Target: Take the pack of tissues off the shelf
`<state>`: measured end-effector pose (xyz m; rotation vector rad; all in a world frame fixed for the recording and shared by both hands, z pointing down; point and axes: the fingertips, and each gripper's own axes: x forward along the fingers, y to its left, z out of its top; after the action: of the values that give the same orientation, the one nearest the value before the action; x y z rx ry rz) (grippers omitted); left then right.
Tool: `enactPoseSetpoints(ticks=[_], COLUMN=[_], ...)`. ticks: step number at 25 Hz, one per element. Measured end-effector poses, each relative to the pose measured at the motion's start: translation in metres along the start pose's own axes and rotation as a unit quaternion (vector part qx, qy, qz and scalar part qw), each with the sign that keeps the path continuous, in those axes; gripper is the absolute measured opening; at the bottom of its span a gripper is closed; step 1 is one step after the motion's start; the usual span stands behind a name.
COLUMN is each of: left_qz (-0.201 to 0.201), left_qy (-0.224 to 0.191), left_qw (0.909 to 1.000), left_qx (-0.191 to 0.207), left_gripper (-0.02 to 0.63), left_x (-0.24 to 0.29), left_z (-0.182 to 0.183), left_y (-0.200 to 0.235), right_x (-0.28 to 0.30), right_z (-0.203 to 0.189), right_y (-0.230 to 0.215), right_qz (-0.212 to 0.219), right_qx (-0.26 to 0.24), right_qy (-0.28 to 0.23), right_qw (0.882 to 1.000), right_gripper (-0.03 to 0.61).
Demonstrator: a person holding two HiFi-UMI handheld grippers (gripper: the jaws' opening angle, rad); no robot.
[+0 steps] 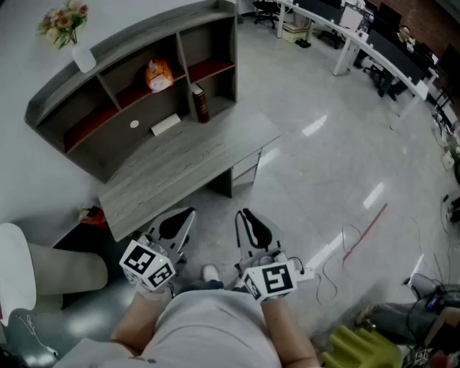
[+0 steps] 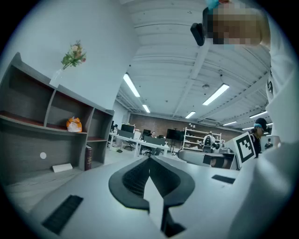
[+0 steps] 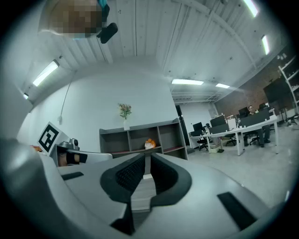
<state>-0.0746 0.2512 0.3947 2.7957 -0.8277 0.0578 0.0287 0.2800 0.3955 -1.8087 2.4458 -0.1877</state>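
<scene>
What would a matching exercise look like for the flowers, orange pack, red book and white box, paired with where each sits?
1 flowers
2 orange pack
3 red book
4 white box

A lying flat on the desk
B on top of the shelf unit
C standing upright on the desk
D inside an upper shelf compartment

Pairs: 1-B, 2-D, 3-C, 4-A

Glossy grey floor (image 1: pixel 323 165), white wall (image 1: pixel 14 93), grey wooden desk (image 1: pixel 180 169), distant white worktables (image 1: pixel 350 37), ceiling strip lights (image 2: pixel 132 85), perhaps brick far wall (image 2: pixel 161 125).
</scene>
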Motion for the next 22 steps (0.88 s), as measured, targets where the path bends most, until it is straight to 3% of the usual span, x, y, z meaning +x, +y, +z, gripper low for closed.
enactPoseSetpoints(ticks=[22], left_qz=[-0.033], left_qy=[0.005], left_qw=[0.9991], left_qx=[-0.024], left_gripper=[0.017], left_x=[-0.049], left_z=[-0.008], left_y=[0.103], right_x=[0.091], right_z=[-0.024], right_y=[0.068], right_qz=[-0.028], right_qx=[-0.011], right_qy=[0.006], right_qw=[1.000], right_gripper=[0.048])
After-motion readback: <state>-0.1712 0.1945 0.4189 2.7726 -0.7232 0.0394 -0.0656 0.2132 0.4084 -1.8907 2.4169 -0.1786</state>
